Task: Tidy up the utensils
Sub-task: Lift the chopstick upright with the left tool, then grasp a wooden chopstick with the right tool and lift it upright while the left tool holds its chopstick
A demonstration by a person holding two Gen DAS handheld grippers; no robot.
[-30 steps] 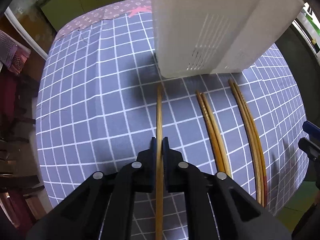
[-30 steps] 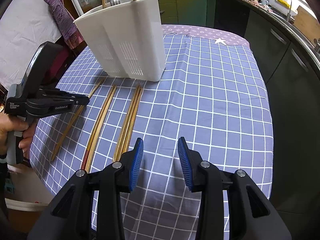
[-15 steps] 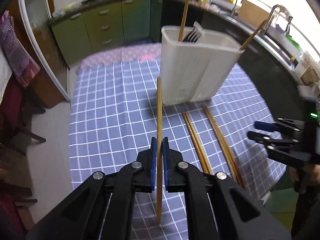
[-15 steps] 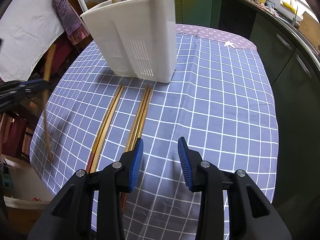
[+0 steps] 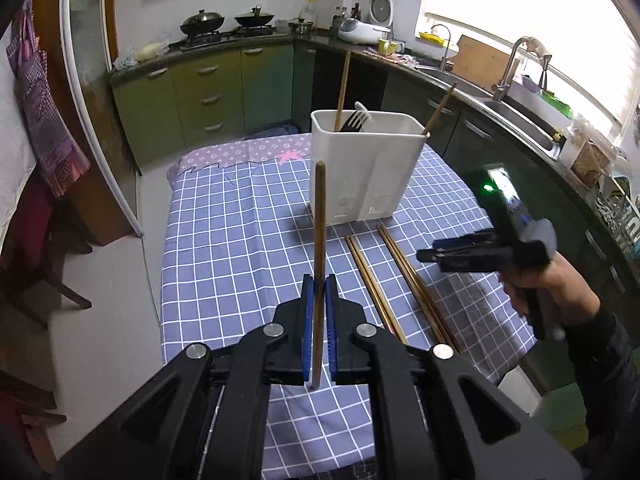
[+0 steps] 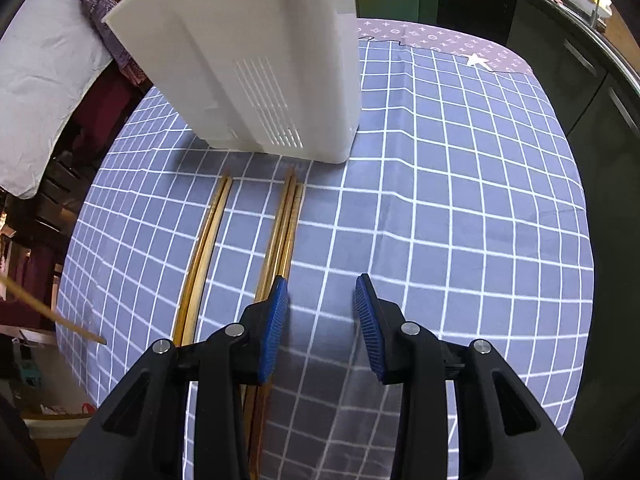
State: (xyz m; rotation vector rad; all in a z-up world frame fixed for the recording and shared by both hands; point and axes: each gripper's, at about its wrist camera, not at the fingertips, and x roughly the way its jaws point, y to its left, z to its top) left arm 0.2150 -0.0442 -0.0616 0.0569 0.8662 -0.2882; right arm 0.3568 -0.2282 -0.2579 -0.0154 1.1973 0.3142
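Your left gripper (image 5: 319,280) has its jaws clenched on a single chopstick (image 5: 319,232), gripped near its lower part and held above the table (image 5: 224,240); its upper end points toward the white utensil holder (image 5: 364,168). The holder stands upright on the checked tablecloth (image 6: 460,184) and carries a fork (image 5: 354,120) and two wooden sticks (image 5: 342,88) poking out of the top. Two pairs of chopsticks (image 6: 286,224) lie flat on the cloth just in front of the holder, side by side. Your right gripper (image 6: 322,320) hangs over the near ends of the pair closer to it, jaws parted and empty, the left pad (image 6: 274,328) directly above that pair. Your right hand (image 5: 556,284) grips the handle, dark sleeve at the wrist.
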